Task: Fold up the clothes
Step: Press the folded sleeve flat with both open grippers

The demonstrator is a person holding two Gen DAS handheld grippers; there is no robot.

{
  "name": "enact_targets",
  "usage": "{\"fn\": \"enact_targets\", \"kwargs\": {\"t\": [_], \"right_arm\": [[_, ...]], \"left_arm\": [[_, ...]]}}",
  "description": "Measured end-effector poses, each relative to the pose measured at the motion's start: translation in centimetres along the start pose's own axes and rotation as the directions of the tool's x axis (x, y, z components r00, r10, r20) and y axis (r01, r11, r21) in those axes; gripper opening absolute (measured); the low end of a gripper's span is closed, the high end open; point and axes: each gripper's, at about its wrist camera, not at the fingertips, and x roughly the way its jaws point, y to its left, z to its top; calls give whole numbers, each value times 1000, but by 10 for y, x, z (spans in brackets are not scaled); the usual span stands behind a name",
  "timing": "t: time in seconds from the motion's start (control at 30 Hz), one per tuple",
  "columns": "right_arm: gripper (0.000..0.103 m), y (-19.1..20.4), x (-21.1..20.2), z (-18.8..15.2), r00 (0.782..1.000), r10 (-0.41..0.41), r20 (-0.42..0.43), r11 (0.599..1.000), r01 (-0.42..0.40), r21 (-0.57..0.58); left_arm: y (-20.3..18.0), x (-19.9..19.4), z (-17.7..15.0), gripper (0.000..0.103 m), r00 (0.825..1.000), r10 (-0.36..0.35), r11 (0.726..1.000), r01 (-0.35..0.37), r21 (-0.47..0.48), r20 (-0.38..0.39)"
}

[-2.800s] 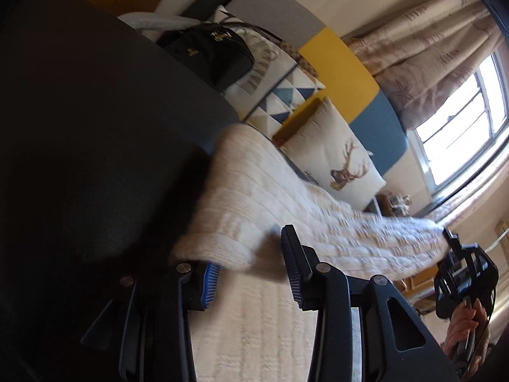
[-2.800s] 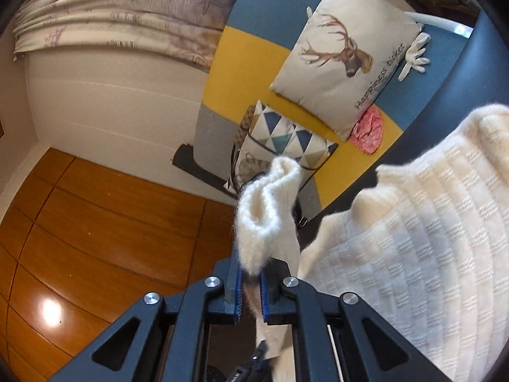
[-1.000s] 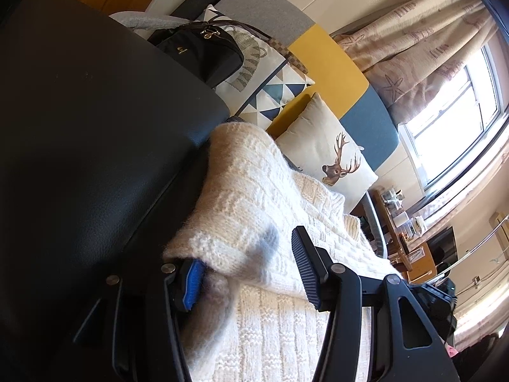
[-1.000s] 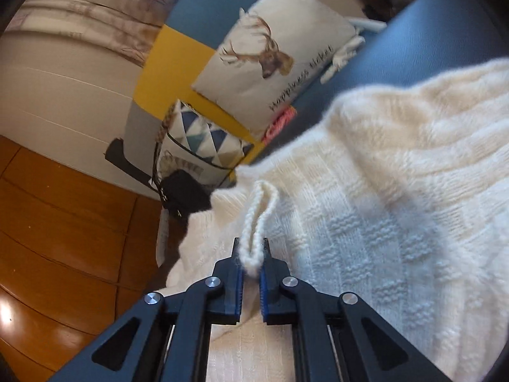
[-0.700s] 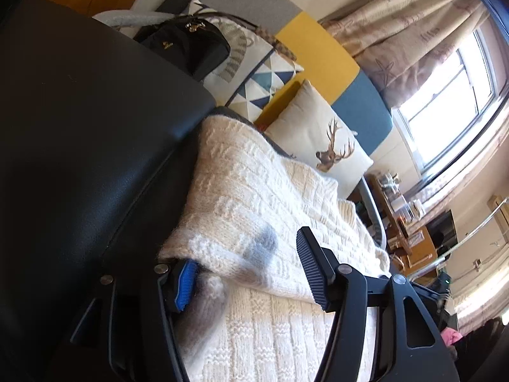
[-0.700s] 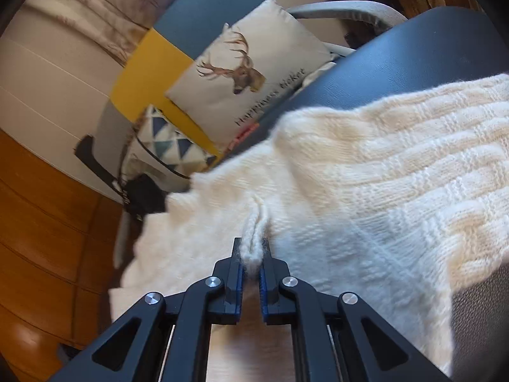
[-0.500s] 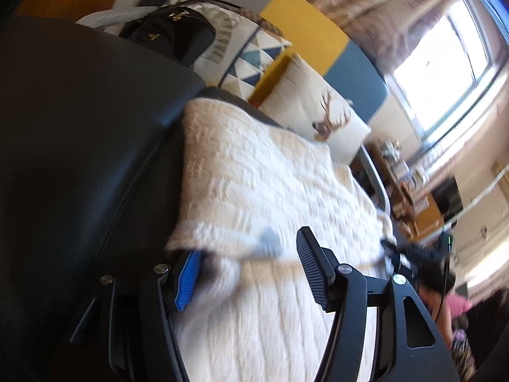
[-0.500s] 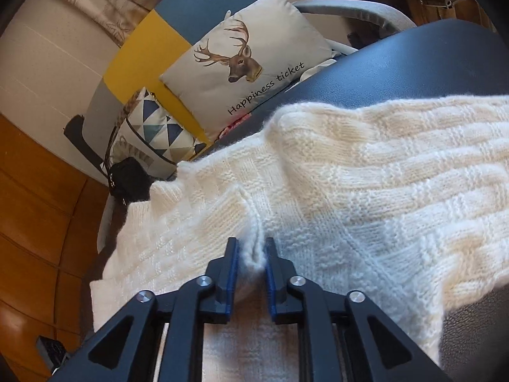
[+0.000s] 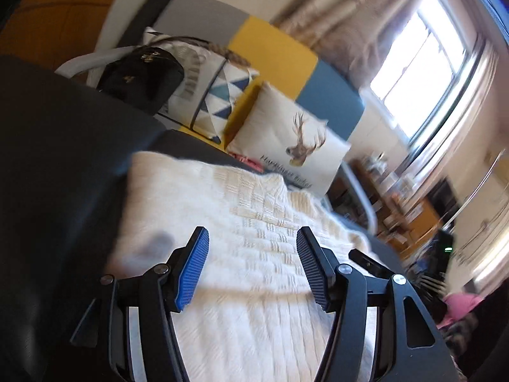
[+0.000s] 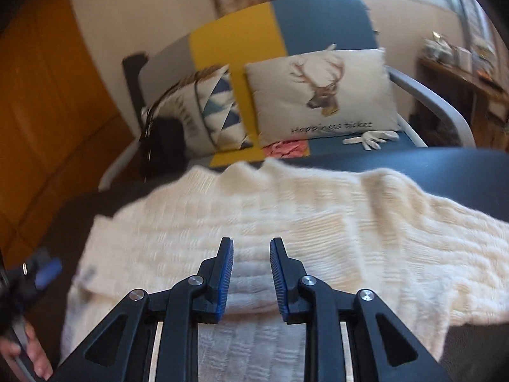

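The cream knitted sweater [image 9: 254, 238] lies spread on a black padded surface [image 9: 63, 165], filling the middle of both wrist views. One fold looks done: an upper layer is laid across the lower, ribbed part, and its edge runs crosswise just ahead of both grippers. At least one more fold seems left, since the garment is still a wide, flat slab and not a compact stack.

The left gripper [image 9: 253, 256] hangs above the sweater with its jaws spread wide and nothing between them. The right gripper [image 10: 251, 264] has just been opening its jaws; they stand parted with only a narrow gap, and no knit is pinched between the blue pads, so the cloth is released. At eight o'clock in the right wrist view the person's hand [image 10: 28, 359] shows on the other gripper's handle.

Beyond the sweater, at twelve o'clock, stands a sofa [image 10: 241, 31] in grey, yellow and blue panels. On it rest a deer cushion [image 10: 321, 95], a triangle-patterned cushion [image 10: 219, 111], a black bag [image 10: 165, 140], something pink [image 10: 284, 148] and a white glove [image 10: 372, 137]. At two o'clock in the left wrist view a bright window [image 9: 416, 73] and curtains appear, blurred. Nothing lies on the sweater or blocks the next grasp; the sofa clutter sits well apart.
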Motion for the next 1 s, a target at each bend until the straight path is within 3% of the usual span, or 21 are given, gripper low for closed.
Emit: {"fn": "enact_targets", "kwargs": {"t": [0.07,0.17,0.27,0.37,0.5,0.67,0.77,0.9,1.0], "right_arm": [[25,8,11,-1,1000,-5,-29,1000,4,-14],[25,10,25,-2,996,-71,-50,996,69,-55],[24,6,40,-6,987,-133,-89,987,124,-99],[25,4,45,-10,985,-152,-83,985,144,-98],[27,25,53,-11,963,-256,-80,959,242,-147],[27,40,58,-14,955,-293,-52,946,281,-161],[28,32,55,-12,967,-246,-59,964,238,-123],[29,1,34,-5,996,-63,-57,995,67,72],[31,-14,22,-6,998,-54,-29,987,58,150]], "left_arm": [[-2,27,4,61,999,20,1000,-20,-11,-34],[16,54,0,61,988,136,990,-138,-25,-74],[34,59,-3,60,988,146,989,-147,-24,-47],[38,65,1,60,990,126,992,-125,15,-62],[49,70,11,59,993,87,996,-85,22,-74],[54,69,14,58,994,70,997,-69,16,-80],[38,65,13,58,985,151,988,-147,57,-83],[13,53,6,59,987,162,984,-162,72,3],[6,65,-2,61,983,183,979,-180,91,-28]]}}
